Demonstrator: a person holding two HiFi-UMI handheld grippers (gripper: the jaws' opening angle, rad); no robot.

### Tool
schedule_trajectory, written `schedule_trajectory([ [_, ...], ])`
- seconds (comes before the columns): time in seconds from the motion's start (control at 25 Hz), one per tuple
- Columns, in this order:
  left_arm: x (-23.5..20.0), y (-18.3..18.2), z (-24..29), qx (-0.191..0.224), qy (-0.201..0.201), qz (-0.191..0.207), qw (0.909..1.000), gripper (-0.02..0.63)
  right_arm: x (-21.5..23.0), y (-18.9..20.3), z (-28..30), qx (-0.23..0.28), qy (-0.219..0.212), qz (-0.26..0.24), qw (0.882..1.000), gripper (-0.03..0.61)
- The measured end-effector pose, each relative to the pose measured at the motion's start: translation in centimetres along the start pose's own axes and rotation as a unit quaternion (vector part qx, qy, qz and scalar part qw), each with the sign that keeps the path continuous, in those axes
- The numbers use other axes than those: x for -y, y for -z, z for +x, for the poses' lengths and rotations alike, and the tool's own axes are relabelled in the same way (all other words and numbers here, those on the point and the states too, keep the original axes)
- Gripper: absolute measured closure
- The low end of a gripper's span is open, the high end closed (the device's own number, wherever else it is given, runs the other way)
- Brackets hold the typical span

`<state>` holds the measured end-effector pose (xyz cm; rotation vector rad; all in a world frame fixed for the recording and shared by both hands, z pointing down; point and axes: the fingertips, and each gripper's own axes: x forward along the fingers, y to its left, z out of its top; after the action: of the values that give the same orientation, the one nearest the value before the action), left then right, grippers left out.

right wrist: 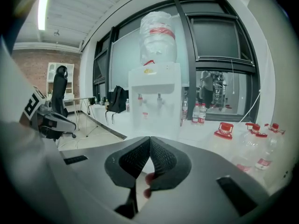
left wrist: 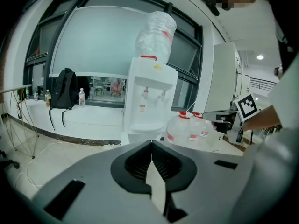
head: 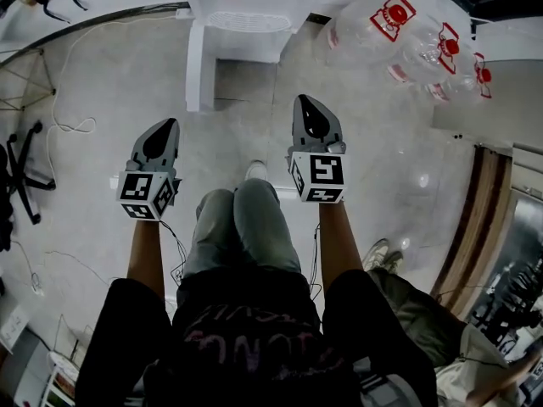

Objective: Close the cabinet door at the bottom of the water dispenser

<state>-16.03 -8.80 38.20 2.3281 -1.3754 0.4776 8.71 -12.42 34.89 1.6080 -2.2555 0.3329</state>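
Note:
The white water dispenser stands at the top of the head view. Its bottom cabinet door swings out toward me on the left, beside the open compartment. My left gripper and right gripper hover side by side above the floor, short of the door, both shut and empty. In the left gripper view the dispenser carries an upturned bottle, and that gripper hides its lower part. The right gripper view shows the dispenser straight ahead beyond that gripper.
Several big water jugs lie on the floor right of the dispenser. An office chair base and cables are on the left. My knees are between the grippers. A black backpack sits on the window ledge.

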Motion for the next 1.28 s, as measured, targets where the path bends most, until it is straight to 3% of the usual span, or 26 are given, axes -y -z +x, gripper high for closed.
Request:
schedule_trajectory([
  [0.68,-4.9,15.5,8.5,0.034,-0.014,0.018,0.9992,0.598,-0.3,16.0,8.7,0.018,-0.003,-0.014,1.0,0.565],
  [0.92,-5.5,20.2,10.9,0.036,0.013,0.045,0.9983,0.597,0.6,21.7,10.0,0.018,0.002,-0.024,1.0,0.565],
  [0.96,-5.6,21.0,11.5,0.034,0.017,0.049,0.9981,0.587,0.8,22.6,10.2,0.017,0.005,-0.026,1.0,0.565],
  [1.04,-5.7,22.5,12.6,0.024,0.028,0.058,0.9976,0.469,1.1,24.4,10.5,0.015,0.01,-0.027,0.999,0.565],
  [1.28,-6.9,24.8,15.4,0.021,0.035,0.084,0.9956,0.46,1.0,28.6,11.1,0.009,0.014,-0.028,0.999,0.565],
])
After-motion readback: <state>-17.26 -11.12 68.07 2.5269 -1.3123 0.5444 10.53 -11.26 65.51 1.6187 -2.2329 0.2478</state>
